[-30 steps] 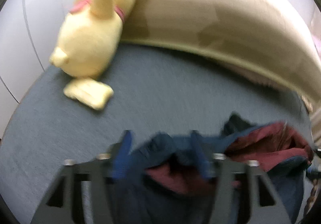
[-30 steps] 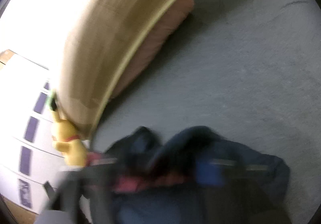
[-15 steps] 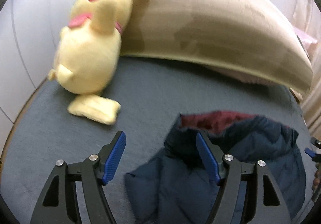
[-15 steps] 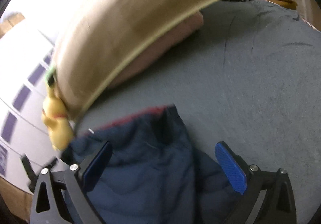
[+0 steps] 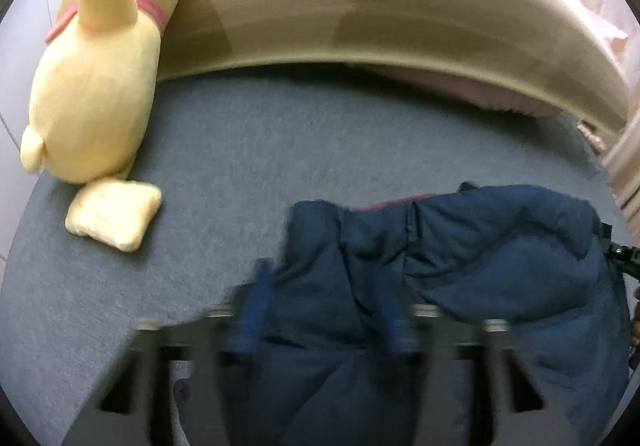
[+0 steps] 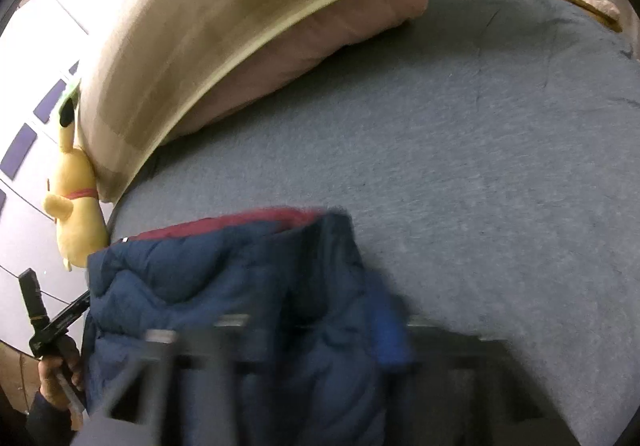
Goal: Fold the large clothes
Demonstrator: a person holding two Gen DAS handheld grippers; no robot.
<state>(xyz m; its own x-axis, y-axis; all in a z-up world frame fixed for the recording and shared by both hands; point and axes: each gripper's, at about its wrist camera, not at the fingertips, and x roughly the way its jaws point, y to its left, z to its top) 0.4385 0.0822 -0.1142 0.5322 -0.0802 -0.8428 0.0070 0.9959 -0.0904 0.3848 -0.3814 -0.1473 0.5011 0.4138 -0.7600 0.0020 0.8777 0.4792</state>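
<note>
The left gripper (image 5: 324, 310) has just been closing, its blue pads now pinching a fold of the navy quilted puffer jacket with dark red lining (image 5: 480, 258). The right gripper (image 6: 320, 330) has likewise been closing and clamps the jacket's opposite edge; blur hides the exact contact. The jacket lies bunched on the grey bed sheet (image 5: 300, 150) directly ahead of both, its long axis running between them. Beyond it stand a curved beige headboard (image 5: 360, 6) and a yellow plush toy (image 5: 96, 86).
</note>
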